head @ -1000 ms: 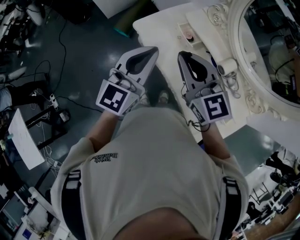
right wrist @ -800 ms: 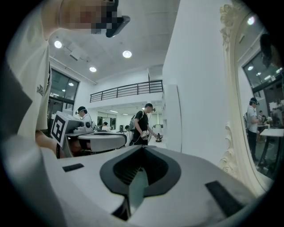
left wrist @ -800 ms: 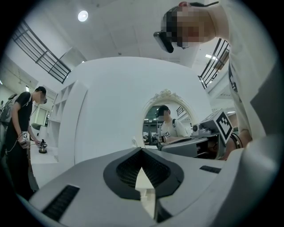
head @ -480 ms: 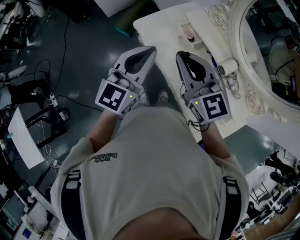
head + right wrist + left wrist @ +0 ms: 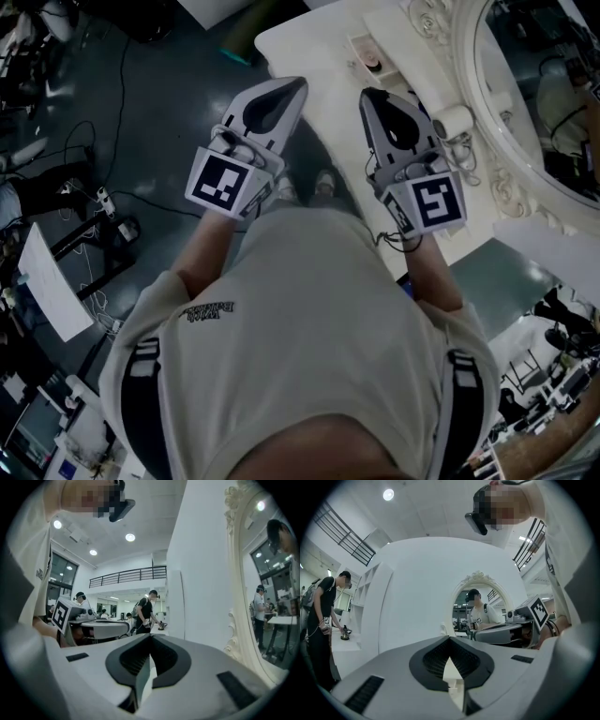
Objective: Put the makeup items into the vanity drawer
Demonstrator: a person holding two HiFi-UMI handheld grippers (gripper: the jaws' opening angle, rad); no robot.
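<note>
Two empty grippers pressed together (left gripper (image 5: pixel 296 86), right gripper (image 5: pixel 368 96)); vanity tray (image 5: pixel 356 44) holds one round item (image 5: pixel 373 64).

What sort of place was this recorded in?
Probably a big open lab or studio, not a home: a white vanity with an ornate mirror stands on a dark floor strewn with cables, and other people work nearby.

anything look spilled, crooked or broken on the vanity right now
Nothing stands out: the vanity top looks tidy, the mirror looks intact, and the left tool and right tool are shut and empty.
</note>
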